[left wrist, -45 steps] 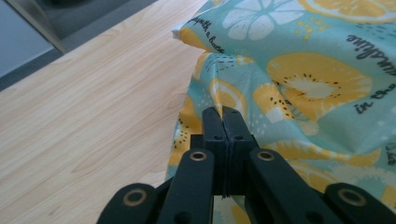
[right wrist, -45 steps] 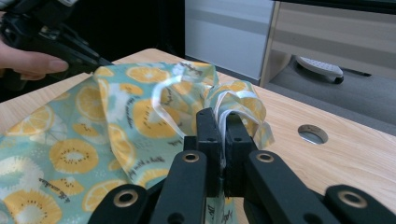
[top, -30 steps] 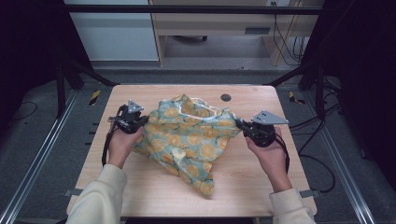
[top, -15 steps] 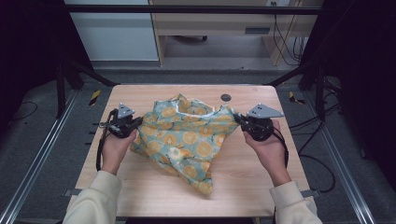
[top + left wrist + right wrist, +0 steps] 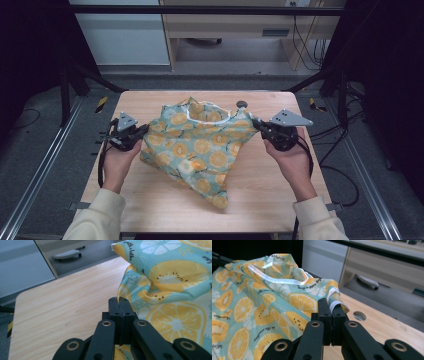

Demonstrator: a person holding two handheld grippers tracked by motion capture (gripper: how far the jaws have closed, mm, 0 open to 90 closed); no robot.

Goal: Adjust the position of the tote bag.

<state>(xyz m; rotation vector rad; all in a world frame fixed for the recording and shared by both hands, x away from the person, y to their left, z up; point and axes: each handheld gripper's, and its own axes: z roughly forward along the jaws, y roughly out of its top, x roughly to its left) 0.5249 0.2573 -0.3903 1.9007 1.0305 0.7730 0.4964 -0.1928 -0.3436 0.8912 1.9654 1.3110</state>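
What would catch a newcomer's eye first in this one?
The teal cloth printed with orange fruit slices, stretched across the middle of the wooden table. The left gripper and right gripper each pinch an edge of it, at opposite sides.

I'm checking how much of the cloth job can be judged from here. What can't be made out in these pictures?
- Cloth, high view: its own folds hide the lower layers, so its overall shape is unclear.
- Printed words on the cloth, right tool view: too small to read.
- Dark round spot on the table, high view: too small to tell a hole from an object.
- Cloth, left tool view: cut off by the right edge.
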